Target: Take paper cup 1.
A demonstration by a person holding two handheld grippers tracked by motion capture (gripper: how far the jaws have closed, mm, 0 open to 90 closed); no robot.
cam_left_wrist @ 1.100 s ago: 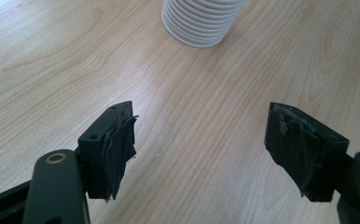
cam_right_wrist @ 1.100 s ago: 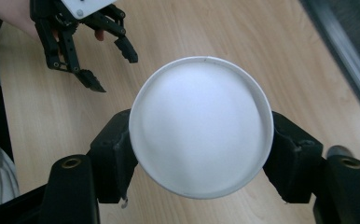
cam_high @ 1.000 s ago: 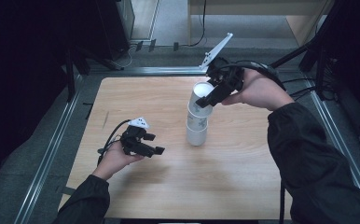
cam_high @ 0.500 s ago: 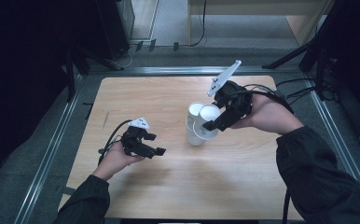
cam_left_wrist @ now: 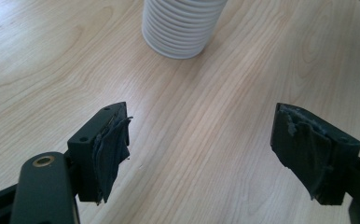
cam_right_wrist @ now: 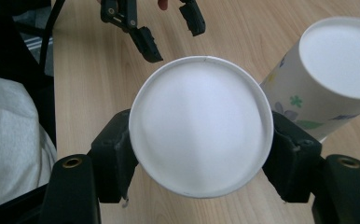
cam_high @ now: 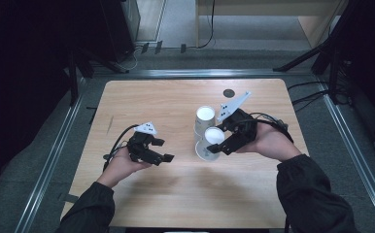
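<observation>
Upturned white paper cup (cam_right_wrist: 200,128) clamped at the sides by the right hand-held gripper (cam_high: 223,137), low over the pale wooden bench (cam_high: 176,194), close beside the stack of flower-printed white paper cups (cam_high: 204,122). Left hand-held gripper (cam_left_wrist: 201,154) half open, empty, jaws having just widened. Risks: thin wall crushed by a hard squeeze; stack knocked over while lowering.

1. The left gripper (cam_high: 162,150) sits low in the left hand (cam_high: 122,162), its jaws apart (they have just been opening) with nothing between them.
2. The right gripper (cam_high: 218,137), in the right hand (cam_high: 268,141), clamps a cup (cam_right_wrist: 200,126) from both sides.
</observation>
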